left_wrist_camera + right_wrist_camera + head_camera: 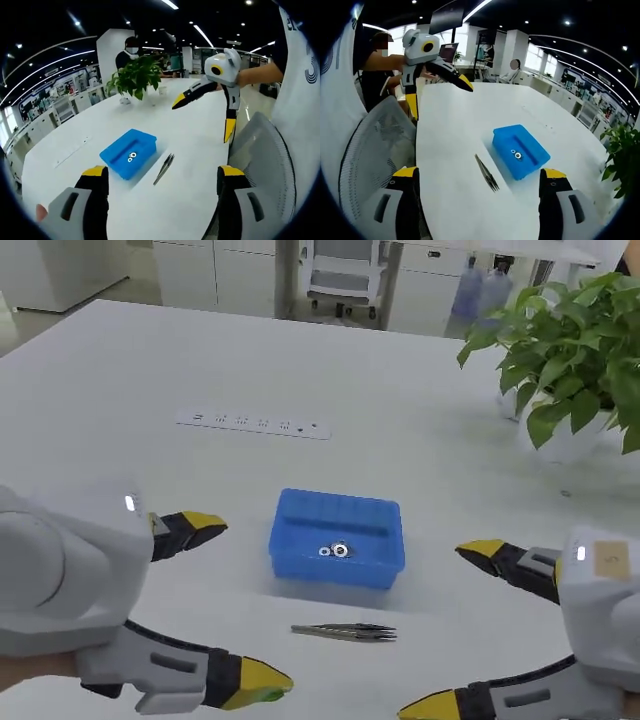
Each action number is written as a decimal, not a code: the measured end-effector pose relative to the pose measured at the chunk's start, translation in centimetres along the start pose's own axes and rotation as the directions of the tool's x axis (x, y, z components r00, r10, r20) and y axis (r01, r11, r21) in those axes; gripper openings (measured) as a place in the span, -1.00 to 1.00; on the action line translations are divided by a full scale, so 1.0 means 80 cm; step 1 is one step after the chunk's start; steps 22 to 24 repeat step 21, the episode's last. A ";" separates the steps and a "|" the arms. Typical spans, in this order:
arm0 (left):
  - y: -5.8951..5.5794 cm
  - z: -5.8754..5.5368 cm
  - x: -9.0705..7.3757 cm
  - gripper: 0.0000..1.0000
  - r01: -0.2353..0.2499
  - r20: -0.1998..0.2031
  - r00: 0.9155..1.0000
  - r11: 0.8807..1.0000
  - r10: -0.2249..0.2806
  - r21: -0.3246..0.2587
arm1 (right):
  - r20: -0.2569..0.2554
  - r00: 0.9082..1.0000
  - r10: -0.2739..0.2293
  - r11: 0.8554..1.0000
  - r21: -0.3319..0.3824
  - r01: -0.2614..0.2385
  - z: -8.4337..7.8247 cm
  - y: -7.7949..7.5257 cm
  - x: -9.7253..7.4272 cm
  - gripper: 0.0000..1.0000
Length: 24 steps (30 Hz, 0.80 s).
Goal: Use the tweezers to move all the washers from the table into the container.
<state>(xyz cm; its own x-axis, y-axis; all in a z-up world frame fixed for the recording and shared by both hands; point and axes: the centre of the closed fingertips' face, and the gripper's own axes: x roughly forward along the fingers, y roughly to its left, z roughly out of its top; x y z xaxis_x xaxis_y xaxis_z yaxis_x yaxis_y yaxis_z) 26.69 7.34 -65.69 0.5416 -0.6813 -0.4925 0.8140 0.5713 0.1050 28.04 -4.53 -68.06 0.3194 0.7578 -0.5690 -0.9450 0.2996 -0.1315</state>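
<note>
A blue container sits mid-table with two small metal washers inside; it also appears in the left gripper view and the right gripper view. Metal tweezers lie flat on the table just in front of it, also seen from the left and the right. My left gripper is open at the lower left, its yellow-tipped jaws wide apart and empty. My right gripper is open at the lower right, also empty. Both hover apart from the tweezers.
A white power strip lies beyond the container. A potted plant stands at the far right. A mesh-backed chair is at the table's near edge. Bare white tabletop surrounds the container.
</note>
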 end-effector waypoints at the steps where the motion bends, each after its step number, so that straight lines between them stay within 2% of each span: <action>1: 0.000 0.000 0.001 0.90 -0.001 -0.004 1.000 1.000 0.001 0.001 | 0.005 1.000 0.004 1.000 0.005 -0.004 0.000 0.000 0.000 1.00; 15: -0.008 -0.002 0.003 0.95 -0.013 -0.041 0.999 1.000 0.014 0.019 | 0.033 0.999 0.026 0.999 0.027 -0.027 -0.001 0.000 -0.003 1.00; 18: -0.007 -0.009 0.001 0.95 -0.011 -0.080 0.997 1.000 0.012 0.021 | 0.032 0.999 0.030 0.999 0.032 -0.031 -0.003 0.001 -0.002 1.00; 24: -0.007 -0.009 -0.001 0.95 -0.010 -0.082 0.997 0.999 0.013 0.036 | 0.027 0.999 0.032 0.999 0.036 -0.033 -0.005 0.002 -0.002 1.00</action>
